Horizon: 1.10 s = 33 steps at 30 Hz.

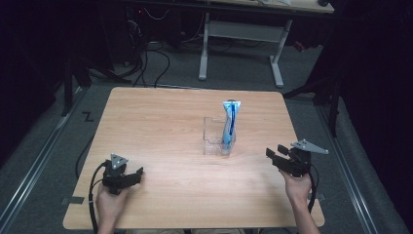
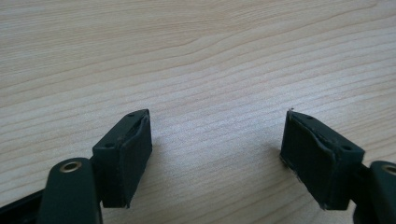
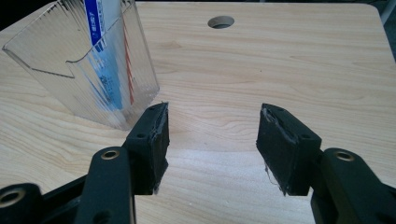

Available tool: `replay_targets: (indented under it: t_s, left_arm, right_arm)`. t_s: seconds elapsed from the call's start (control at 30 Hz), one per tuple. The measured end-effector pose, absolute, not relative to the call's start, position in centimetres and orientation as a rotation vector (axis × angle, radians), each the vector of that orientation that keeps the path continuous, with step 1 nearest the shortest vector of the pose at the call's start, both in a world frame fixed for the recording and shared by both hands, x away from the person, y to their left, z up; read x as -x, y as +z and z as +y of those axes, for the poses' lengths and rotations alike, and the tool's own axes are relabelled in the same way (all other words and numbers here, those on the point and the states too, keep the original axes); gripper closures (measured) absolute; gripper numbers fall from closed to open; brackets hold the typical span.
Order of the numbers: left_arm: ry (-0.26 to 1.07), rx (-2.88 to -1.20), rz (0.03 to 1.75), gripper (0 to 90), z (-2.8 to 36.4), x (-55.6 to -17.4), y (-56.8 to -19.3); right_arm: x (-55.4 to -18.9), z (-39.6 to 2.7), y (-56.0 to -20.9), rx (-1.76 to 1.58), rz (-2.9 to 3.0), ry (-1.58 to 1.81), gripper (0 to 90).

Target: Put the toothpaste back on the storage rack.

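Clear ribbed holder stands right of table centre, blue-white tube upright inside it, leaning on its right end.

Right gripper near right edge, jaws apart, empty, aimed left toward holder.

Left gripper near left, jaws wide apart over bare wood.

Step, judged: approach stage, nothing gripped. Next move calls for right gripper to close in on tube top, jaws squared to it.

A lab is showing here: cables are lying on grey carpet under a desk, behind 1 wooden table.
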<state>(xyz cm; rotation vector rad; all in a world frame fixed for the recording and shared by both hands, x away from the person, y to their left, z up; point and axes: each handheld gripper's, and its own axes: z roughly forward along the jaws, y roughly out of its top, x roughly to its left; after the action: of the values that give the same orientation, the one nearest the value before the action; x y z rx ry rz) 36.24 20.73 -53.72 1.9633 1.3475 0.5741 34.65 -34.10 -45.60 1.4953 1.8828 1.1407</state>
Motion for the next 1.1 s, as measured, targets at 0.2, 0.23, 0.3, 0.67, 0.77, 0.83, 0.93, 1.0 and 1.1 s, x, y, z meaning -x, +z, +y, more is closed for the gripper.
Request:
replay_targets:
  t_s: [0.2,0.23,0.3,0.67,0.77,0.83,0.93,1.0,1.1]
  left_arm:
    - [0.575,-1.963,1.348,24.9,20.7,-36.2,-53.7]
    - [0.574,-1.963,1.348,24.9,20.7,-36.2,-53.7]
    - [0.574,-1.963,1.348,24.9,20.7,-36.2,-53.7]
    - [0.574,-1.964,1.347,24.9,20.7,-36.2,-53.7]
    - [0.575,-1.963,1.347,24.9,20.7,-36.2,-53.7]
    - [0.574,-1.964,1.347,24.8,20.7,-36.2,-53.7]
    - [0.576,-1.963,1.347,24.8,20.7,-36.2,-53.7]
    - [0.576,-1.965,1.346,24.8,20.7,-36.2,-53.7]
    - [0.576,-1.964,1.347,24.9,20.7,-36.2,-53.7]
  right_arm:
    - [-34.7,-34.0,-46.3,-1.516,1.887,1.133,43.7]
    - [-34.7,-33.9,-46.4,-1.517,1.889,1.130,43.7]
    - [-34.7,-33.9,-46.7,-1.518,1.891,1.125,43.7]
    - [-34.9,-33.3,-48.1,-1.506,1.928,1.035,43.7]
    - [-34.9,-33.3,-48.3,-1.516,1.931,1.028,43.7]
    - [-34.9,-33.3,-48.6,-1.522,1.930,1.018,43.7]
    - [-34.8,-33.3,-48.9,-1.535,1.927,1.013,43.7]
    - [-34.9,-33.3,-49.1,-1.544,1.933,1.002,43.7]
    - [-34.9,-33.3,-49.4,-1.537,1.935,0.993,43.8]
